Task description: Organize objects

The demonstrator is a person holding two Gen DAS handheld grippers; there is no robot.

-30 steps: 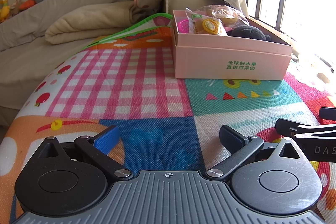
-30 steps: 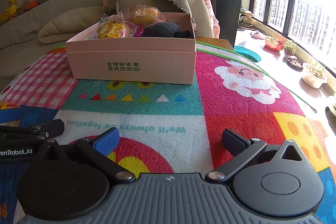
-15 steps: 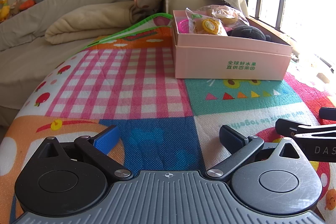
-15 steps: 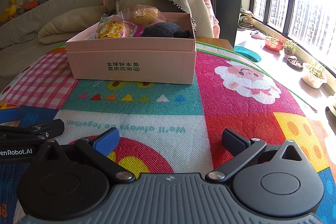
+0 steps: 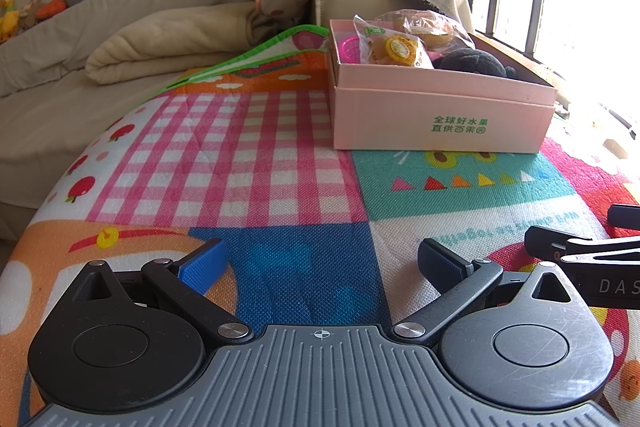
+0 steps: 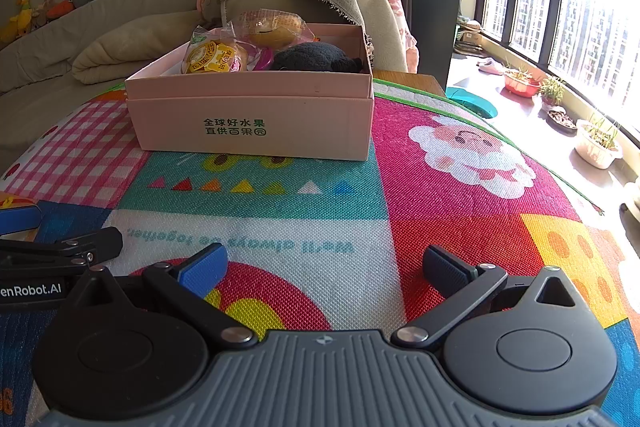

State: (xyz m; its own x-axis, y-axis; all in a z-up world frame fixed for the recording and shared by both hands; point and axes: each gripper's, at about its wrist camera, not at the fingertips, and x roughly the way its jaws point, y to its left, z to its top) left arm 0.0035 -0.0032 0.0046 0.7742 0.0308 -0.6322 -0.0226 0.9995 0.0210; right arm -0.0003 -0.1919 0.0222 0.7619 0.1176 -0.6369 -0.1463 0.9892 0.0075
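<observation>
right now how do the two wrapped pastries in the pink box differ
The front pastry carries a round yellow printed label, while the rear pastry sits in a mostly clear wrapper with its golden-brown top showing. The front pastry leans at the box's left side; the rear pastry sits higher, near the back wall. Both are sealed in plastic inside the pink box.

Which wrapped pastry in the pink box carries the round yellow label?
The nearer wrapped pastry, at the box's left side; the pastry behind it shows no such label.
</observation>
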